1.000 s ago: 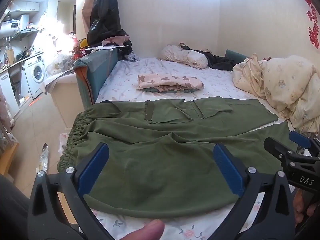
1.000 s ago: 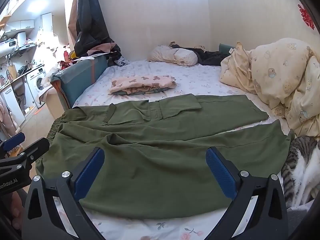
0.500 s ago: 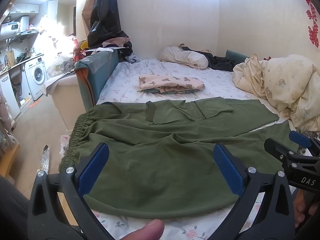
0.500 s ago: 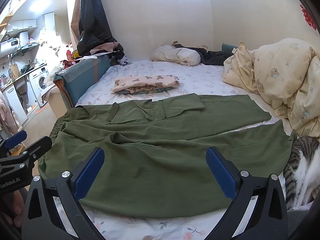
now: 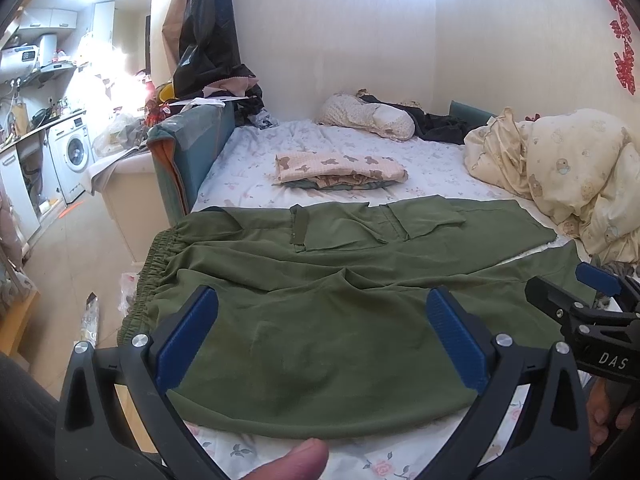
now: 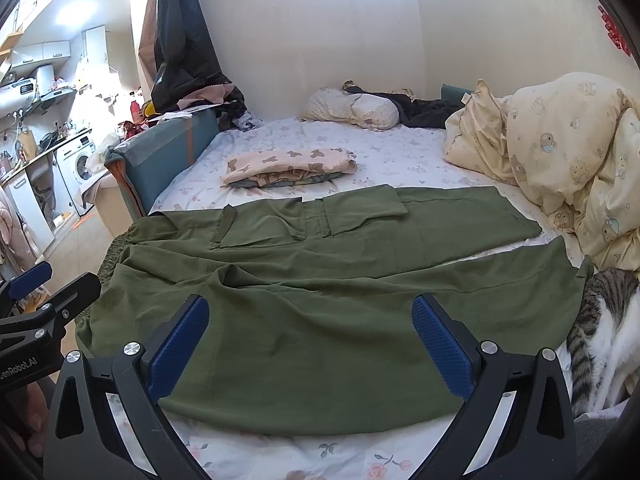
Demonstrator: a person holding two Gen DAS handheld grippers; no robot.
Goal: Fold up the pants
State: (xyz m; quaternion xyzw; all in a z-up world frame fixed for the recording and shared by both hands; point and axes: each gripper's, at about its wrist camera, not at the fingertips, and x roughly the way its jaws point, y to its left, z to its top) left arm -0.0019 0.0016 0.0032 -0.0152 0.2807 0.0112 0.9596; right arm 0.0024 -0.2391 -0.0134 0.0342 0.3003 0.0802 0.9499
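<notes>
On the bed (image 5: 420, 160), near its front edge, the green pants (image 5: 320, 300) lie spread flat. Long axis runs left to right across both views. Waistband (image 5: 148, 276), gathered elastic, points left and hangs just over the bed's left edge; the leg ends point right, toward the crumpled quilt (image 5: 568, 168). Far leg lies straight, with two flapped pockets (image 5: 348, 228) facing up. Near leg angles slightly toward the front, a narrow wedge of floral sheet showing between the two legs at the right end. A soft ridge of wrinkles runs along the cloth where the legs meet.

Left tongs (image 5: 320, 340): spread wide, blue pads well apart, nothing between them; they hover over the near leg, closer to the waist end. A fingertip (image 5: 296, 460) shows at the bottom edge of the left view. Right tongs (image 6: 310, 344): also spread wide and holding nothing, hovering over the near leg. Each pair shows at the margin of the other's view, side by side.

Beyond the pants: a folded pile of bear-print cloth (image 5: 340, 168) mid-bed, a pillow (image 5: 368, 118) at the far wall. A striped cat (image 6: 600, 332) lies at the right end, just beside the near leg's hem. A washing machine (image 5: 72, 152) stands in the room off to the left.
</notes>
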